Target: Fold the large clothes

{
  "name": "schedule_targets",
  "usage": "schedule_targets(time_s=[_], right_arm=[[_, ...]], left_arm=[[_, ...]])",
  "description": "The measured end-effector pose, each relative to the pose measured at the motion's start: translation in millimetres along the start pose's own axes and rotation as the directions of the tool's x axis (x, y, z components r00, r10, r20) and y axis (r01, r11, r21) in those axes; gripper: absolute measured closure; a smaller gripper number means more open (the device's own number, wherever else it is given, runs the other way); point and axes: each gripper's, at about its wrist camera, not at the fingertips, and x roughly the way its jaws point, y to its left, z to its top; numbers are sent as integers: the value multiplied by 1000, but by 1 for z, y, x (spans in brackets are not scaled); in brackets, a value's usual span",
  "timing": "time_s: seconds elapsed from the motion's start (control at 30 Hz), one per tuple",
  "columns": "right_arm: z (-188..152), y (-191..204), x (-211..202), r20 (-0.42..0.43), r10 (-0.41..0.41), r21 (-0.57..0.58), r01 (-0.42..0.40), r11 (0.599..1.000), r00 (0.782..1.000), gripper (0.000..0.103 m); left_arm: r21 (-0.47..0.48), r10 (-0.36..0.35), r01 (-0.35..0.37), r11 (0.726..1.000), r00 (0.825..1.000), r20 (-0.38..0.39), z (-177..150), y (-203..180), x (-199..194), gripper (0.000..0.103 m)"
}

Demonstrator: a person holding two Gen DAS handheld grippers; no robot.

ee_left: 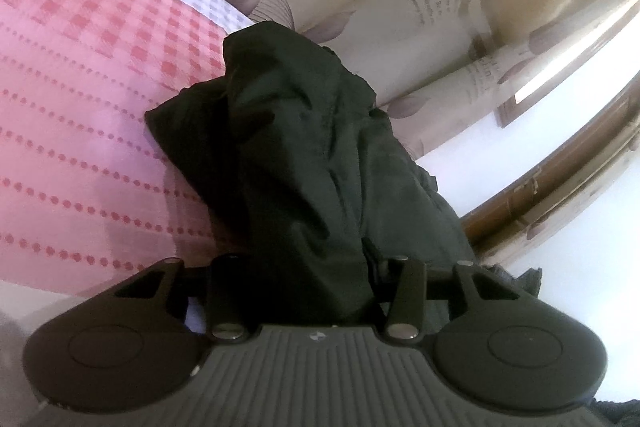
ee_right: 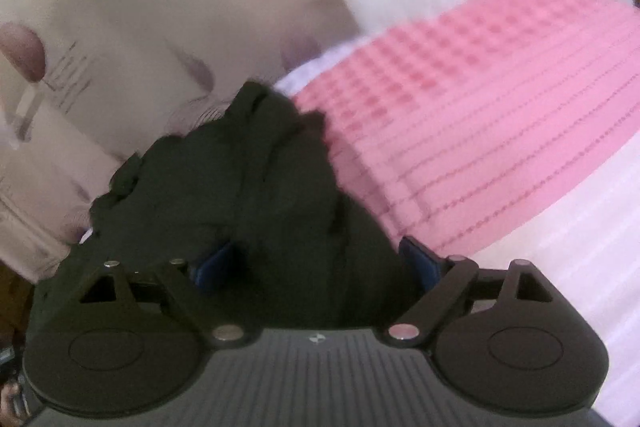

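Observation:
A large dark green garment (ee_left: 304, 155) is bunched up and hangs over the pink bed. In the left wrist view my left gripper (ee_left: 316, 287) is shut on a thick fold of it; the cloth hides the fingertips. In the right wrist view the same garment (ee_right: 256, 195) fills the space between my right gripper's blue pads (ee_right: 420, 259). The right gripper (ee_right: 316, 263) has its jaws apart around the cloth, which drapes over the left finger. The right view is blurred.
The bed carries a pink checked and dotted cover (ee_left: 80, 87), also in the right wrist view (ee_right: 480, 131). A cream curtain with purple leaf print (ee_left: 420, 7) hangs behind. A brown wooden window frame (ee_left: 540, 187) and white wall lie to the right.

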Motion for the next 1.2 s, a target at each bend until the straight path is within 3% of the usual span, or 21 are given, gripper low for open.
schedule_targets(time_s=[0.03, 0.1, 0.3, 0.37, 0.43, 0.5, 0.6, 0.7, 0.73, 0.8, 0.87, 0.97, 1.07, 1.2], right_arm=[[-5, 0, -4, -17, 21, 16, -21, 1000, 1000, 53], [-17, -1, -17, -51, 49, 37, -47, 998, 997, 62], [-61, -3, -79, -97, 44, 48, -40, 998, 994, 66], [-66, -3, -98, -89, 2, 44, 2, 999, 996, 63], [-59, 6, -120, -5, -93, -7, 93, 996, 996, 61], [-44, 32, -144, 147, -161, -81, 175, 981, 976, 58], [-33, 89, -159, 262, -15, -233, 78, 969, 965, 53], [-44, 161, -130, 186, 132, -432, -40, 901, 974, 58], [-51, 180, -115, 152, 155, -485, -63, 872, 976, 72], [-62, 211, -80, 104, 147, -571, -62, 819, 984, 91], [-69, 231, -47, 54, 143, -599, -83, 796, 988, 94], [-80, 252, -4, 18, 58, -669, -32, 743, 998, 95], [-86, 247, 33, -43, -20, -668, -14, 744, 999, 97], [-74, 225, 53, -102, -1, -529, -54, 847, 995, 97]], left_arm=[[-4, -5, 5, 1000, 1000, -1, -1, 0, 0, 62], [-11, -11, 11, 1000, 1000, -4, -3, -1, 1, 63], [-16, -40, 40, 999, 999, -29, -13, -7, -2, 65], [-9, -43, 42, 999, 998, -37, -16, -9, -2, 63], [-15, -33, 33, 999, 999, -35, -15, -10, 0, 61], [-16, -28, 27, 999, 999, -31, -14, -10, 1, 60], [-6, -22, 21, 1000, 1000, -19, -16, -13, 1, 60], [31, -2, 2, 1000, 1000, -10, -17, -20, 2, 64], [43, 9, -9, 999, 1000, -6, -17, -22, 2, 67], [52, 24, -24, 998, 1000, 1, -17, -28, 1, 71], [66, 46, -46, 997, 999, 2, -16, -36, -1, 75], [93, 87, -86, 992, 996, -13, -8, -56, -3, 80], [93, 129, -126, 988, 991, -35, 2, -82, -5, 82], [111, 176, -168, 980, 982, -66, 21, -138, -7, 83]])
